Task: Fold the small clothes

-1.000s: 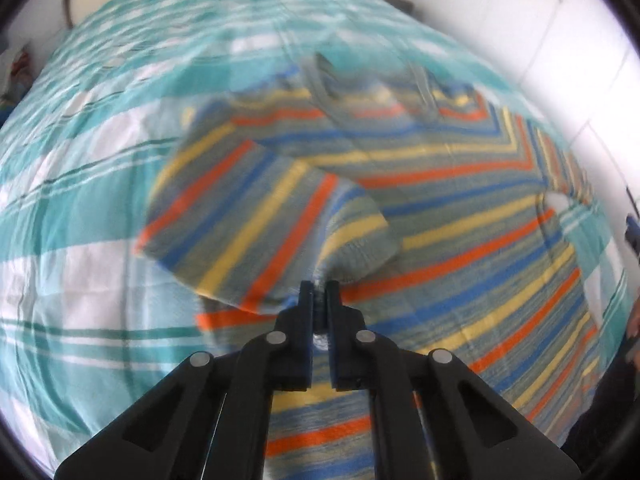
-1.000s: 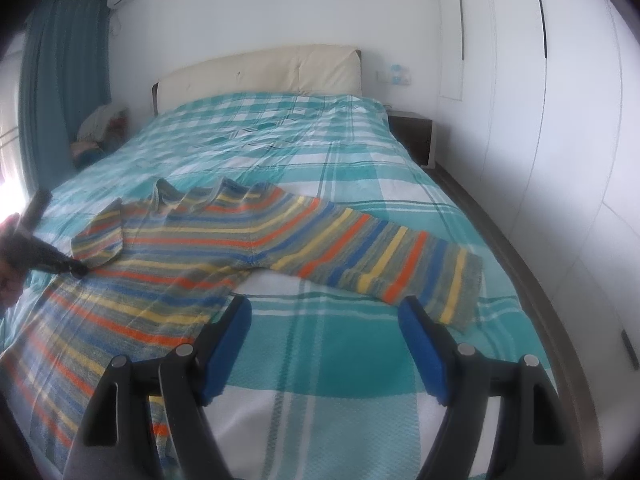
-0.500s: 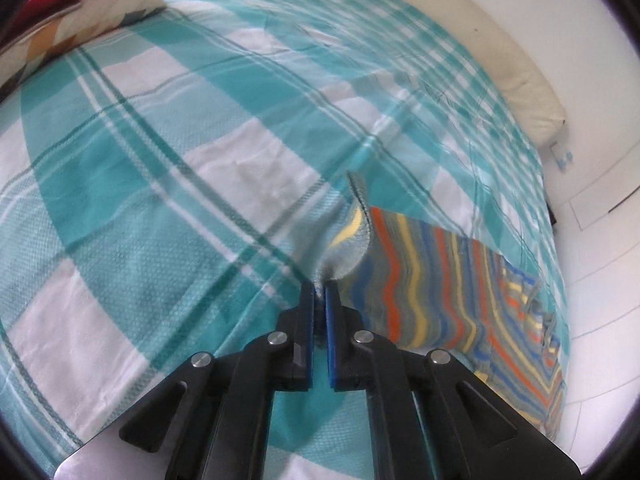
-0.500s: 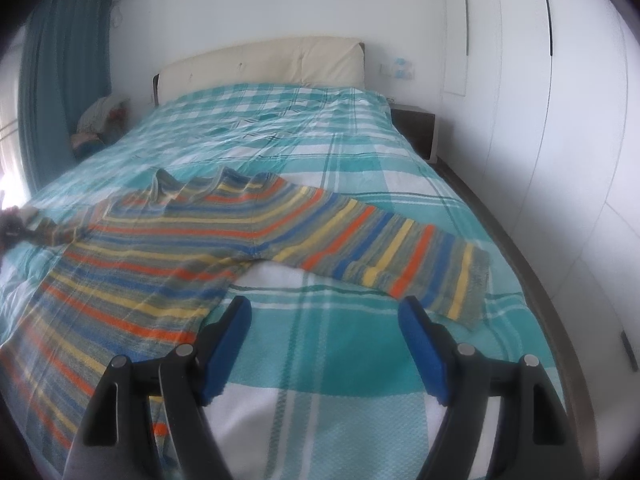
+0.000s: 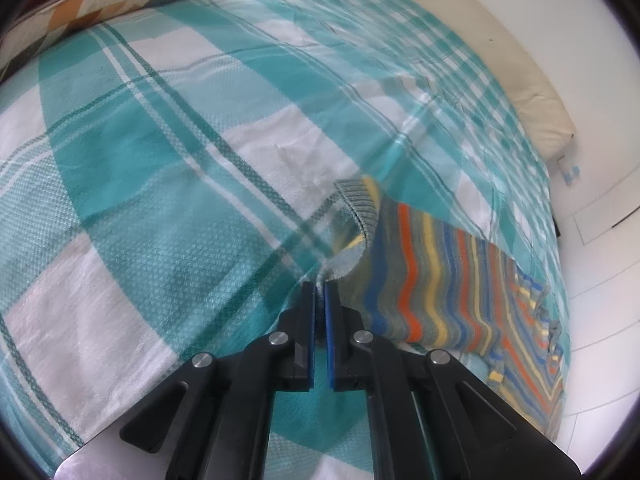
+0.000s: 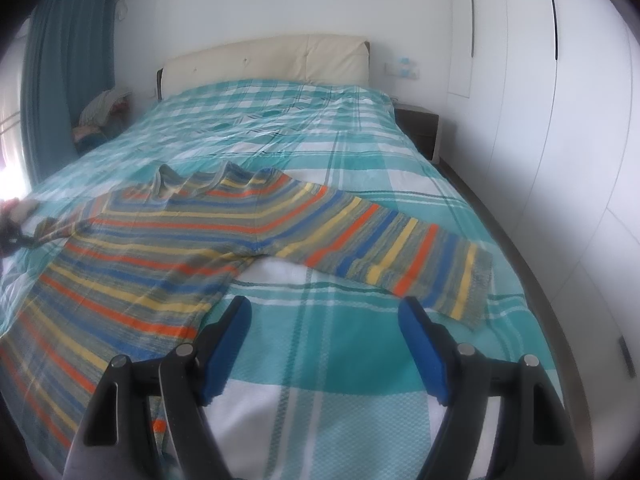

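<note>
A striped knit sweater (image 6: 168,248) in orange, yellow, blue and grey lies spread on the teal-and-white checked bedspread (image 6: 340,340). My left gripper (image 5: 319,285) is shut on the cuff end of the sweater's left sleeve (image 5: 404,276), which it holds stretched out sideways over the bed. In the right wrist view that gripper (image 6: 16,236) shows small at the far left edge with a hand around it. The other sleeve (image 6: 400,252) lies flat toward the right side of the bed. My right gripper (image 6: 324,316) hovers open above the bedspread, just in front of the sweater's armpit, with nothing between its fingers.
A cream headboard (image 6: 264,60) closes the far end of the bed. White wardrobe doors (image 6: 560,120) run along the right side, with a dark nightstand (image 6: 420,128) beside the bed. A patterned pillow (image 5: 92,12) lies at the bed's left edge. A teal curtain (image 6: 64,80) hangs on the left.
My left gripper has swung the sleeve from lying folded across the sweater's body out to the left, so the sleeve is now stretched open. The right gripper has stayed in place.
</note>
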The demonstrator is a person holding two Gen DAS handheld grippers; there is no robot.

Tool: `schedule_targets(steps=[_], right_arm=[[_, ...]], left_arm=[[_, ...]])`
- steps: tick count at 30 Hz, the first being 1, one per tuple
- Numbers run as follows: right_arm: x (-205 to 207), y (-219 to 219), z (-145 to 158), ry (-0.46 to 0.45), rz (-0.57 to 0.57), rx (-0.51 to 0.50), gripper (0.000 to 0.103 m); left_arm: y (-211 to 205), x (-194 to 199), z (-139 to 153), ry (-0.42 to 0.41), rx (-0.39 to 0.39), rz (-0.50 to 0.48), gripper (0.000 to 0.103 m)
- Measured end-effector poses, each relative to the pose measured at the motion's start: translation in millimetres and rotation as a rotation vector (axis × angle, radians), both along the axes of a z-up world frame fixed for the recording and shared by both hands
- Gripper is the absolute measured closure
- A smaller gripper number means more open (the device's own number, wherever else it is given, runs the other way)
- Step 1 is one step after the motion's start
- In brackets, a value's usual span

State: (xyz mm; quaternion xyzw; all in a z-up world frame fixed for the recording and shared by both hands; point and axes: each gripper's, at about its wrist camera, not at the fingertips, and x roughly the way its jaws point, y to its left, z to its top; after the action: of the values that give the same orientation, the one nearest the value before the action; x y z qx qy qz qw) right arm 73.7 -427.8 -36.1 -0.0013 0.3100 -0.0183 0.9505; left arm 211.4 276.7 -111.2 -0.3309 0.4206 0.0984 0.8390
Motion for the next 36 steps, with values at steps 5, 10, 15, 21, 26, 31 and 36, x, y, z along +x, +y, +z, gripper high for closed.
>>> schedule_targets(steps=[5, 10, 15, 21, 26, 31, 36], right_arm=[[-2, 1, 2, -0.006, 0.0, 0.003, 0.028], [-1, 1, 2, -0.006, 0.0, 0.005, 0.028], [1, 2, -1, 0.011, -0.002, -0.005, 0.028], [4, 5, -5, 0.03, -0.005, -0.03, 0.028], [6, 8, -8, 0.037, 0.003, -0.04, 0.028], [7, 8, -8, 0.038, 0.009, -0.032, 0.028], [4, 6, -4, 0.018, 0.002, -0.022, 0.028]], left_arm=[[12, -10, 4, 0.001, -0.042, 0.033, 0.084], [28, -16, 23, -0.138, -0.105, 0.041, 0.044], [19, 18, 11, -0.107, -0.151, -0.025, 0.044], [-4, 49, 3, -0.041, -0.004, -0.062, 0.102], [13, 35, -8, -0.01, 0.036, 0.059, 0.102], [12, 20, 2, 0.001, 0.066, 0.058, 0.083], [-6, -11, 38, -0.054, 0.191, 0.034, 0.024]])
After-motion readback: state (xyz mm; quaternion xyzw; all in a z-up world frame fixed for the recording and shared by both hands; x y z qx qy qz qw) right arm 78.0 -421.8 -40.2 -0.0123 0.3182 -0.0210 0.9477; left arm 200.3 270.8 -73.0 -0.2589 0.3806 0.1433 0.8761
